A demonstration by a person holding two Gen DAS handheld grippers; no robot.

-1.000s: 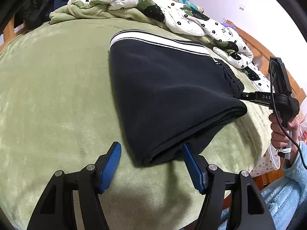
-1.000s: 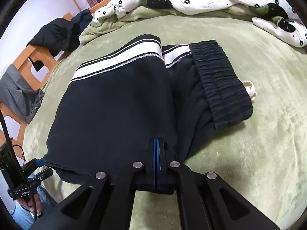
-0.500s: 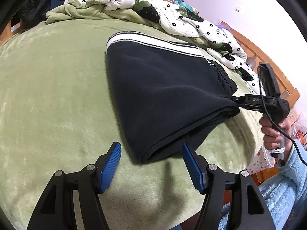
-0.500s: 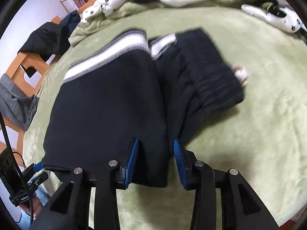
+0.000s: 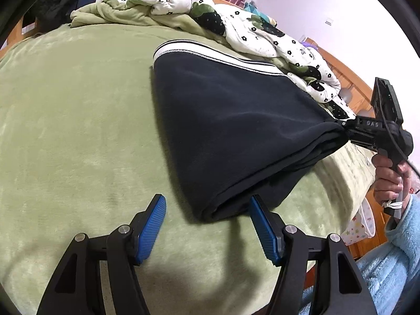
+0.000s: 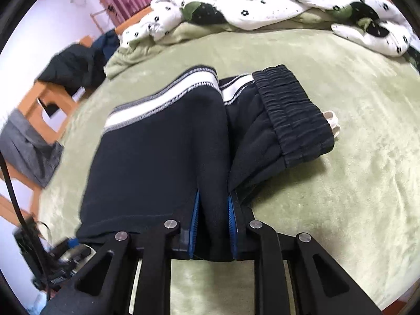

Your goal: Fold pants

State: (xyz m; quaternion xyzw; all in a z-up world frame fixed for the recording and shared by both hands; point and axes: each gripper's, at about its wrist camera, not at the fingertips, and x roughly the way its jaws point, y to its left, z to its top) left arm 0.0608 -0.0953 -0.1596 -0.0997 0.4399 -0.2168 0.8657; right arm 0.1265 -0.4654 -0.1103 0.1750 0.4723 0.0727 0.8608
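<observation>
The black pants (image 5: 231, 120) with a white side stripe lie folded on the green bed. In the right wrist view the pants (image 6: 157, 157) fill the middle, with the elastic waistband (image 6: 291, 115) at the right. My left gripper (image 5: 207, 223) is open, its blue pads on either side of the near folded corner, not touching it. My right gripper (image 6: 212, 220) is closed on a thick fold of the pants' near edge, with cloth filling the gap between its pads. It also shows in the left wrist view (image 5: 349, 134), pulling the far corner up taut.
The green blanket (image 5: 78, 131) covers the bed. A crumpled white flowered quilt (image 5: 236, 23) lies along the back. Dark clothes hang on a wooden chair (image 6: 65, 78) at the left. The bed's front edge lies just below both grippers.
My right gripper opened, slid over the pants' edge and closed on a fold of it. The far corner now lifts off the bed. My left gripper stayed open by the near corner.
</observation>
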